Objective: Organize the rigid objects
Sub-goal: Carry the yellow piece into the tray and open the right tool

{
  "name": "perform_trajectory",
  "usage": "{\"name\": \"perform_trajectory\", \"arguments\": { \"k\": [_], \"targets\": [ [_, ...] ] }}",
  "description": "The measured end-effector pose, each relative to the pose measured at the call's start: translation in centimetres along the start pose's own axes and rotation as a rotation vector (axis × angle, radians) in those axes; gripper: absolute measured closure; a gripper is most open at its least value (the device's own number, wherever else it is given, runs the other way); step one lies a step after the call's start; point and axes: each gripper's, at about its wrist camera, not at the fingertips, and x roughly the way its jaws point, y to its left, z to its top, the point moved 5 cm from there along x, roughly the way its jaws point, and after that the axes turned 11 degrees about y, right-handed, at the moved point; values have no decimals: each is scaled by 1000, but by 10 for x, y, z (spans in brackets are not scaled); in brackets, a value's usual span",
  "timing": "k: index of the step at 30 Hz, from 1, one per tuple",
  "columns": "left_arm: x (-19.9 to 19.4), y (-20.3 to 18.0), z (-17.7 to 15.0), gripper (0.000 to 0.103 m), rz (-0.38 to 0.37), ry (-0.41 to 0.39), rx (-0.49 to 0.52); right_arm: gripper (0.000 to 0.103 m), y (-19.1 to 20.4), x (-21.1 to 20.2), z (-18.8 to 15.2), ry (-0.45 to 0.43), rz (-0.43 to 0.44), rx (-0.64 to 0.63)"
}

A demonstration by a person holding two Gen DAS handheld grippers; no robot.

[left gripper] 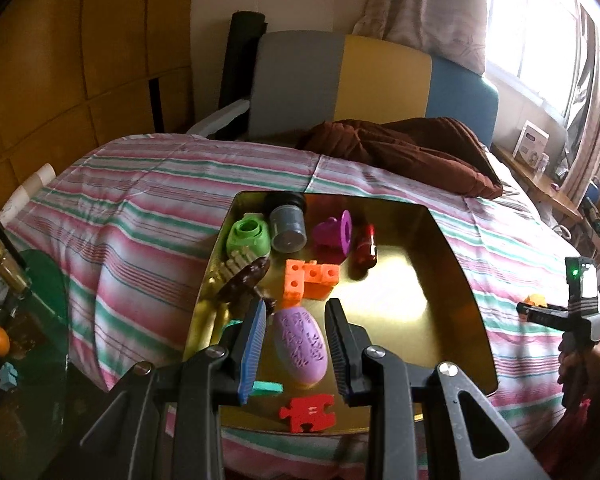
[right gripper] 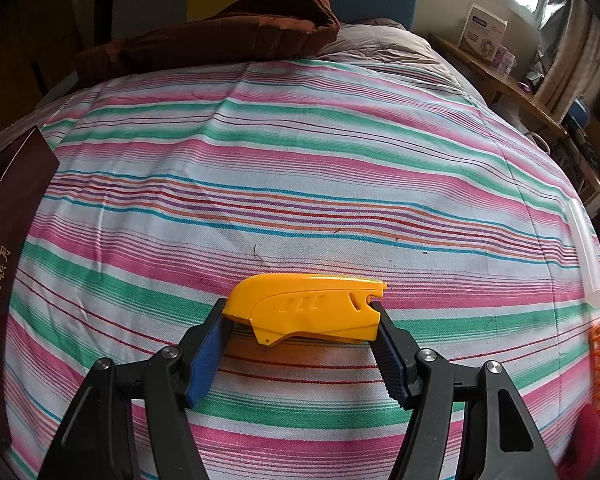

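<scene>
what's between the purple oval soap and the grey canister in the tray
The orange block cluster sits between the purple soap and the grey canister, as the left wrist view shows.

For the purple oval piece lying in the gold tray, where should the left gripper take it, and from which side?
Grip the purple oval piece across its narrow middle, coming down from above. It lies flat in the gold tray, long axis running away from the left gripper, whose fingers already straddle its far end, so the short width fits the gap.
</scene>
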Motion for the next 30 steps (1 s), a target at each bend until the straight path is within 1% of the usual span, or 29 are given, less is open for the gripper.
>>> {"name": "perform_trajectory", "arguments": {
  "k": [13, 15, 17, 19, 21, 22, 24, 26, 28, 30],
  "targets": [
    [6, 21, -18, 73, 31, 33, -28, 36, 1, -2, 0, 9, -14, 26],
    [7, 27, -20, 73, 30, 41, -39, 36, 2, -5, 2, 20, -25, 36],
    [9, 32, -22, 73, 36, 45, -47, 36, 8, -13, 5, 11, -11, 38],
    [10, 38, -24, 73, 40, 47, -60, 36, 24, -30, 12, -31, 15, 15],
    [12, 44, -25, 73, 38, 53, -78, 36, 50, -54, 22, -94, 62, -39],
    [13, 46, -25, 73, 39, 54, -83, 36, 72, -70, 29, -135, 96, -89],
    [14, 50, -26, 73, 37, 56, -94, 36, 110, -93, 38, -184, 151, -184],
    [14, 53, -26, 73, 33, 55, -103, 36, 151, -110, 44, -214, 188, -287],
    [14, 56, -26, 73, 32, 53, -109, 36, 189, -118, 48, -222, 218, -388],
    [14, 60, -25, 73, 28, 53, -119, 36, 226, -118, 49, -217, 214, -490]
  ]
}}
